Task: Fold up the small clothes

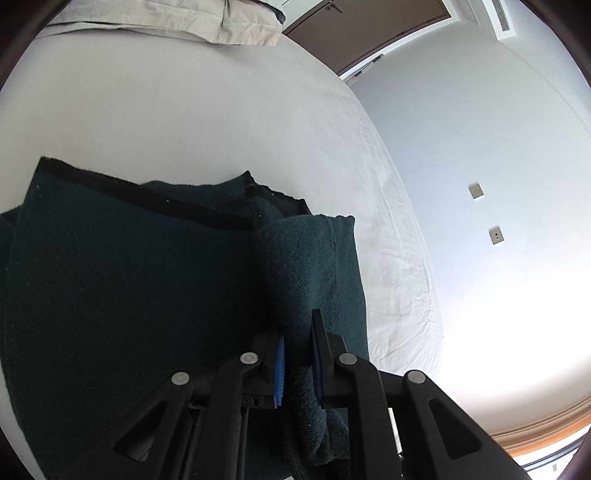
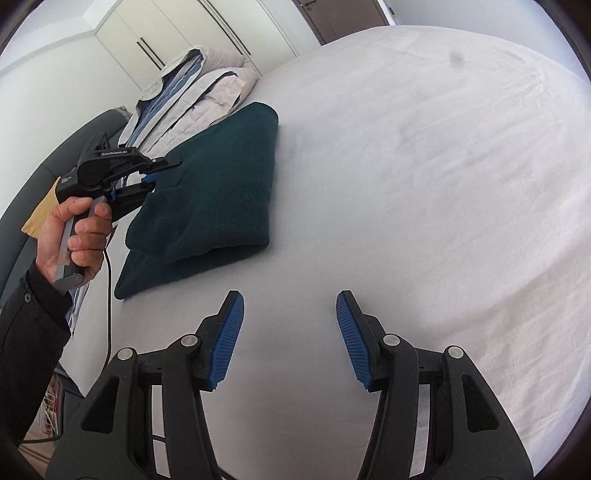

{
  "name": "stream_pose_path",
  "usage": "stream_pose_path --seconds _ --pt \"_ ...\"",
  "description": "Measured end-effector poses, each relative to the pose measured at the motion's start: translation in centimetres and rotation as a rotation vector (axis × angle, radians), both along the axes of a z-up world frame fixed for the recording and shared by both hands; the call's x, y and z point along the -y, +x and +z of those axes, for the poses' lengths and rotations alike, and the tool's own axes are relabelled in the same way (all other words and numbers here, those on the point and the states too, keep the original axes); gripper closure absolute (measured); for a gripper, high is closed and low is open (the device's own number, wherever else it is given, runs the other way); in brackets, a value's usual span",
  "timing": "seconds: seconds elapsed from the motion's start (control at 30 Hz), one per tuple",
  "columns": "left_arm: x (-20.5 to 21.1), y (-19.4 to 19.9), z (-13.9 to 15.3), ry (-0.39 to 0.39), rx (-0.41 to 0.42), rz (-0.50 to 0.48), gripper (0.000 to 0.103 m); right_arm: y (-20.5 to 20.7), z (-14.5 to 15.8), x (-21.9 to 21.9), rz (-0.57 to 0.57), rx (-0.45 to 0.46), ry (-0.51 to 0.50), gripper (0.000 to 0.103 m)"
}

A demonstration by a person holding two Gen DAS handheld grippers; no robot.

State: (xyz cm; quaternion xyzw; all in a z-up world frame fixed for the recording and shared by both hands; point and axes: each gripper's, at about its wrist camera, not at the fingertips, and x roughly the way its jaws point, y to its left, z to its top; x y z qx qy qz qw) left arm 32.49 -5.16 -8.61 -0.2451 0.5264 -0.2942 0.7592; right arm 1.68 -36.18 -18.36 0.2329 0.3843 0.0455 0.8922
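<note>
Surface: white-sheeted bed [image 2: 406,147].
Garment: dark green knitted sweater [image 2: 221,192], folded, left of your released right gripper [image 2: 290,339].
Nearer: left gripper [image 1: 297,365], clenched on its fold.

A wide bed with a wrinkled white fitted sheet [image 2: 424,155] fills the room. White panelled wardrobe doors [image 2: 155,33] stand behind striped folded bedding [image 2: 192,92]. A plain white wall [image 1: 480,147] carries two small square switch plates [image 1: 476,191].
</note>
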Motion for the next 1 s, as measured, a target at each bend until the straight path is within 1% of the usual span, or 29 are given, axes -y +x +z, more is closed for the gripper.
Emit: stream_pose_path --seconds 0.13,0.17,0.3,0.37,0.43,0.47,0.5,0.53,0.57,0.6,0.63,0.67,0.7,0.73,0.77,0.87,0.93,1.0 --pt "-2.6 0.5 0.4 0.019 0.002 0.013 0.090 1.4 1.9 -1.6 0.060 0.048 -0.041 0.052" --pt "-3.3 0.7 0.3 0.024 -0.001 0.014 0.090 3.4 3.1 -2.6 0.078 0.060 -0.052 0.052" --pt "-6.4 1.6 -0.5 0.035 -0.037 0.009 0.090 6.4 5.9 -5.7 0.157 0.123 -0.103 0.052" --pt "-8.2 1.9 -0.7 0.053 -0.035 0.024 0.090 8.3 7.5 -7.7 0.204 0.162 -0.128 0.052" --pt "-10.0 2.1 -0.9 0.055 -0.042 0.046 0.090 10.0 8.2 -9.5 0.252 0.193 -0.140 0.052" --pt "-10.9 2.1 -1.1 0.058 -0.043 0.059 0.090 11.6 8.4 -10.6 0.277 0.193 -0.130 0.052" --pt "-11.7 2.2 -1.2 0.064 -0.044 0.071 0.090 11.6 8.4 -10.6 0.277 0.193 -0.130 0.052" --pt "-12.5 2.2 -1.4 0.068 -0.048 0.083 0.090 13.3 8.1 -11.4 0.295 0.176 -0.118 0.052" --pt "-13.3 2.1 -1.8 0.070 -0.055 0.093 0.090 17.1 6.8 -13.0 0.314 0.113 -0.086 0.052" --pt "-13.9 2.1 -2.2 0.071 -0.058 0.106 0.090 19.1 5.7 -13.8 0.334 0.076 -0.067 0.052" --pt "-14.6 2.0 -2.5 0.067 -0.061 0.117 0.090 19.9 4.7 -14.4 0.342 0.051 -0.067 0.052" --pt "-15.1 1.9 -2.8 0.060 -0.066 0.123 0.090 21.0 4.3 -15.1 0.348 0.050 -0.074 0.052" --pt "-15.4 1.8 -3.0 0.058 -0.069 0.132 0.090 21.0 4.3 -15.1 0.348 0.050 -0.074 0.052" --pt "-15.6 1.8 -3.3 0.053 -0.073 0.138 0.090 21.0 3.9 -16.2 0.361 0.067 -0.097 0.052" --pt "-15.7 1.9 -3.7 0.046 -0.081 0.143 0.090 21.4 3.9 -16.9 0.364 0.066 -0.105 0.051" --pt "-14.7 1.7 -4.2 0.055 -0.088 0.150 0.090 21.6 3.7 -17.7 0.374 0.059 -0.152 0.050" --pt "-15.5 1.3 -4.6 0.034 -0.092 0.157 0.090 21.2 4.0 -17.3 0.377 0.049 -0.139 0.050" --pt "-16.1 1.4 -4.3 0.003 -0.095 0.162 0.090 20.7 4.5 -17.2 0.383 0.054 -0.138 0.050"
